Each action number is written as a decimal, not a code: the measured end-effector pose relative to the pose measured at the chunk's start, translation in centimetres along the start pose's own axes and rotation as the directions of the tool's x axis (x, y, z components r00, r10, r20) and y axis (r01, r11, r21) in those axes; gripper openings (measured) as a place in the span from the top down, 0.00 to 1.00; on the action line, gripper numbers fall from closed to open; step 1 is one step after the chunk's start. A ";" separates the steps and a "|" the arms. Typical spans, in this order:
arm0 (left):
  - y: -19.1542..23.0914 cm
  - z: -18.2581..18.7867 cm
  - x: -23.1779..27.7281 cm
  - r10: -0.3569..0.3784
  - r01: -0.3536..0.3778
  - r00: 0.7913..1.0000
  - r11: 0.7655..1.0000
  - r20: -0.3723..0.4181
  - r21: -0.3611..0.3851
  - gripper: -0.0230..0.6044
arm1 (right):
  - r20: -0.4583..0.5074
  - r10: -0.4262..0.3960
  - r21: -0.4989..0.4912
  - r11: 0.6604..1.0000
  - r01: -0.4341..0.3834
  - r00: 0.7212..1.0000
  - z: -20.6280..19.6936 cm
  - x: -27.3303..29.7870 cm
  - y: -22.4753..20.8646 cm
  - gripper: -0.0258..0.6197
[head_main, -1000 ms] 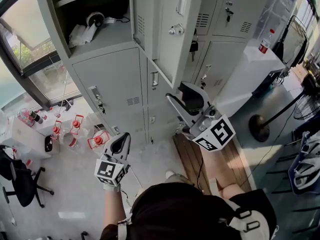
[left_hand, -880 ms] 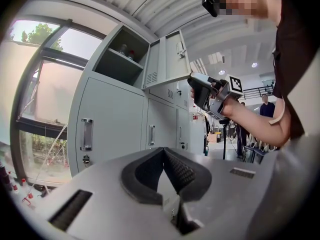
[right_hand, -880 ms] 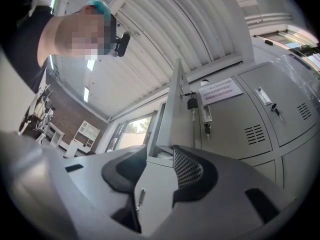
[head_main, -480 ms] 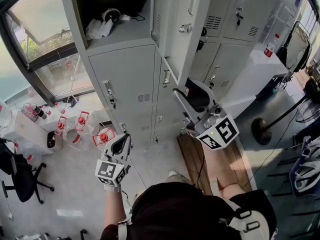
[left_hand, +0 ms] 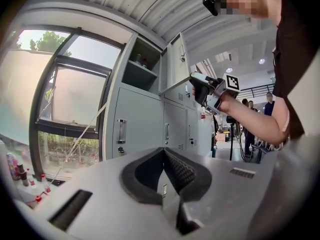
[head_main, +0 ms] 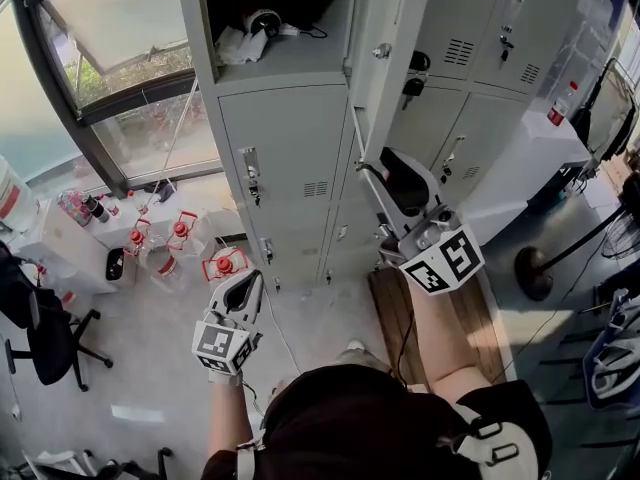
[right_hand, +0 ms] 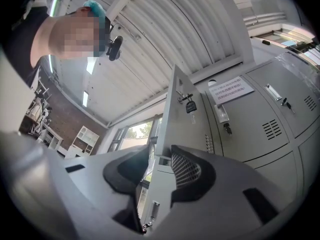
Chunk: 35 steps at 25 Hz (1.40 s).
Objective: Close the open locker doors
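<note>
A person stands in front of tall grey lockers [head_main: 290, 148] and holds a gripper in each hand. One top locker is open, and its open locker door [head_main: 385, 78] sticks out towards the person. Black keys [head_main: 414, 66] hang from the lock on that door. Inside the open locker, on the shelf [head_main: 300, 63], lie some white things and a round thing with a cord [head_main: 262, 23]. The right gripper [head_main: 385, 168] is up by the bottom edge of the open door and points a bit upward. Its jaws have just been closing a little, but they are wide apart. The thin edge of the door shows in the gap between them, and the pads do not look pressed on it. The left gripper [head_main: 243, 286] is low and well away from the door, out in front of the shut bottom lockers. Its jaws are closed tight together and hold nothing. To the left of the lockers is a big window [head_main: 110, 28]. On the floor under it stand bottles with red tops [head_main: 222, 265], and a black chair [head_main: 40, 328] is nearby.
</note>
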<state>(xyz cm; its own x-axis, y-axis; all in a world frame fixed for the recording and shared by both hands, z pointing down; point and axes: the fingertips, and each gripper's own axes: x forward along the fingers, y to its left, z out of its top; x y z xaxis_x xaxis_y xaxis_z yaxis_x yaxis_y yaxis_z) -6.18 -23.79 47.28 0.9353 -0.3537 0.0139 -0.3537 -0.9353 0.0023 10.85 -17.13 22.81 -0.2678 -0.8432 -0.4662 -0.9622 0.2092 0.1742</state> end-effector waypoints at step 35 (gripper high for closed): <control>6.4 -0.6 -10.8 0.409 -0.408 0.912 0.912 0.015 -0.035 0.95 | 0.078 0.260 0.146 0.952 -0.269 0.962 -3.9 12.0 7.2 0.80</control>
<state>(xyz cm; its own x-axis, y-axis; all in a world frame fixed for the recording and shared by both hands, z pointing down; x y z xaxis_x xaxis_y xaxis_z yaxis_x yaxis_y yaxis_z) -18.60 -25.93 47.80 0.7089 -0.7053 -0.0010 -0.7050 -0.7086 0.0311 0.89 -27.64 21.84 -0.5120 -0.7182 -0.4712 -0.8510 0.4987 0.1645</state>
